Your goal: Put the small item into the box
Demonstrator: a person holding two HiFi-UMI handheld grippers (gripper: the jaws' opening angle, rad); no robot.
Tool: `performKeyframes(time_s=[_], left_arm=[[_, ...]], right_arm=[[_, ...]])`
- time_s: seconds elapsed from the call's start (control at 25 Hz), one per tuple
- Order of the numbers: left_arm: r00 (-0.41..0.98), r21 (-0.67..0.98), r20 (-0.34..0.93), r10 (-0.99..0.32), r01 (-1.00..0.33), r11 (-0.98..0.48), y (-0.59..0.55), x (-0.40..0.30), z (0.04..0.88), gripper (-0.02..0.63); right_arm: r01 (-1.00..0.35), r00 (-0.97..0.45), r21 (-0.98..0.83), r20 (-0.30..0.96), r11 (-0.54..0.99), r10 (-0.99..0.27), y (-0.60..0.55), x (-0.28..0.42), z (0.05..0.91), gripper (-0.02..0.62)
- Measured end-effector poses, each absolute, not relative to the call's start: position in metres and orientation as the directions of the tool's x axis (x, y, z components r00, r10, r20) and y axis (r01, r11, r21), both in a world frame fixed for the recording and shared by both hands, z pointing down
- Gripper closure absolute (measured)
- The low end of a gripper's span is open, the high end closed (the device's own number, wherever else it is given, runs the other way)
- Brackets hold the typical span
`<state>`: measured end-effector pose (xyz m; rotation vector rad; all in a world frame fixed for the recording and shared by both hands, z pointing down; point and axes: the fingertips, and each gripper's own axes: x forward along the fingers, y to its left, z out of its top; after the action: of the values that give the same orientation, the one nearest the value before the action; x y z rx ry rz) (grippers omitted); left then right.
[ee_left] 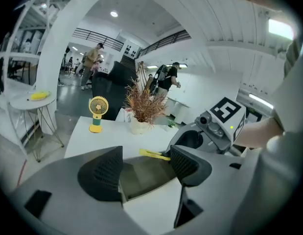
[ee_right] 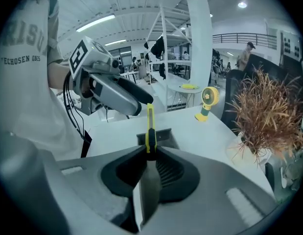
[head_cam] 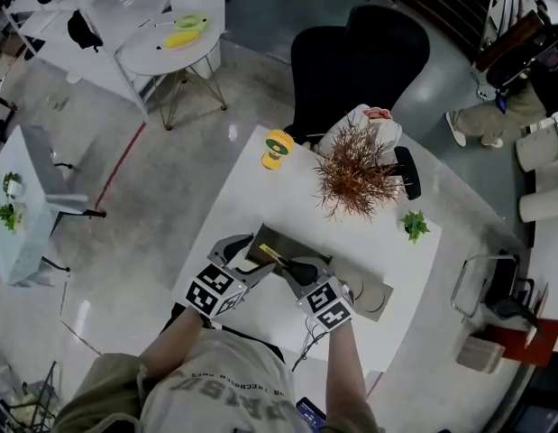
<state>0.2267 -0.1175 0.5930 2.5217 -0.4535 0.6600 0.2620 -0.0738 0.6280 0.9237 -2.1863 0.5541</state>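
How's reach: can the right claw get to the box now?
Probably yes. The right claw, shut on the cutter, hangs just by the open box with nothing between. The left claw stands open at the box's other side, apparently out of its way.

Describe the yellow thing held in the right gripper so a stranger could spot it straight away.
On the white table, an open dark box sits near the person. Over it the right gripper pinches a thin yellow stick. It is slim and straight, unlike the yellow fan farther back with its round head.
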Motion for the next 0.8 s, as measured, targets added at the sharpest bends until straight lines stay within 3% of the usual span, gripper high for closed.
performKeyframes(time_s=[0.12, 0.8], left_arm=[[0.805, 0.308, 0.567, -0.175, -0.403, -0.862, -0.113, 0.225, 0.600, 0.316], [0.763, 0.275, 0.621, -0.177, -0.424, -0.863, -0.112, 0.207, 0.615, 0.310]], right_arm=[[-0.735, -0.492, -0.108, 0.765, 0.670, -0.416, -0.075, 0.262, 0.641, 0.537], [-0.654, -0.320, -0.080, 0.930, 0.752, -0.180, -0.073, 0.276, 0.711, 0.537]])
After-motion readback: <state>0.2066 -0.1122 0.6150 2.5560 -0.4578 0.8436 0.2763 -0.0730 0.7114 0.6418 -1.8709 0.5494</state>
